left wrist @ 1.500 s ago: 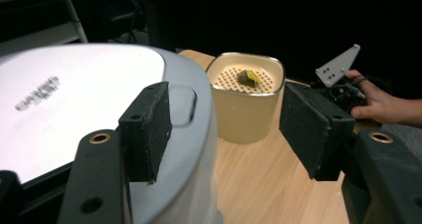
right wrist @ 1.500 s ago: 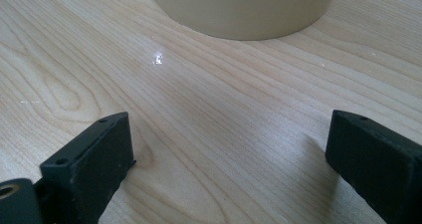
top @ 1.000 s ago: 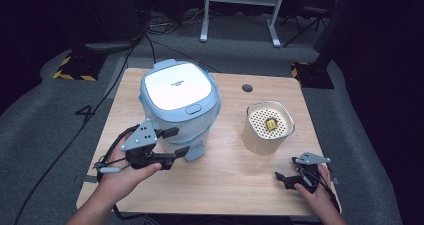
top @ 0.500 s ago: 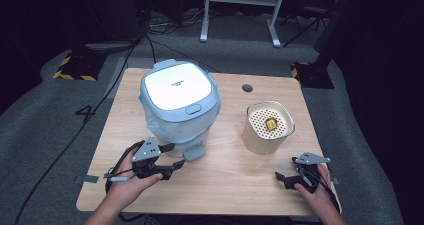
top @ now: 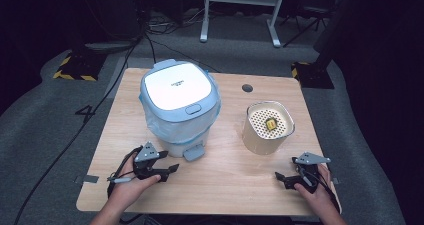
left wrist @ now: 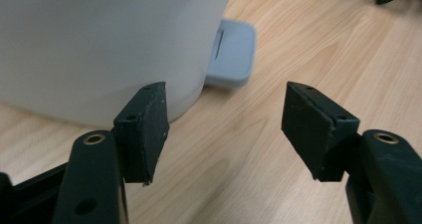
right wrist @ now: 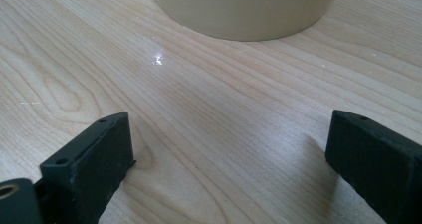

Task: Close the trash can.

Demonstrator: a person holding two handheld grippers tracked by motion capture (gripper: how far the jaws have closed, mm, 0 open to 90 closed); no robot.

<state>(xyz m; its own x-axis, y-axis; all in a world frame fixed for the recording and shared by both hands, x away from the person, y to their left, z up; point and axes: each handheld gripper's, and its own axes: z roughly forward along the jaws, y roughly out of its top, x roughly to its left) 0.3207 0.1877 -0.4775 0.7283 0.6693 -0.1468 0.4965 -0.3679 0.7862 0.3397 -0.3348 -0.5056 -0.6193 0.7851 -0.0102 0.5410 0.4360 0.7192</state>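
So the desk point(top: 225, 185) is light wood, and the biggest thing on it is a pedal bin point(top: 179, 107) sitting left of centre toward the far edge: white body, pale blue lid shut, a clear bag folded over the rim, blue pedal point(top: 193, 154) facing the near edge. Right of it, well apart, there's a cream canister point(top: 267, 128) with a perforated top and something small and yellow inside. The left gripper point(top: 167, 170) lies low near the near-left corner, just beside the bin's base, jaws wide apart and holding nothing. The right gripper point(top: 284, 178) rests by the near-right corner, jaws also spread wide, empty, pointing at the canister.
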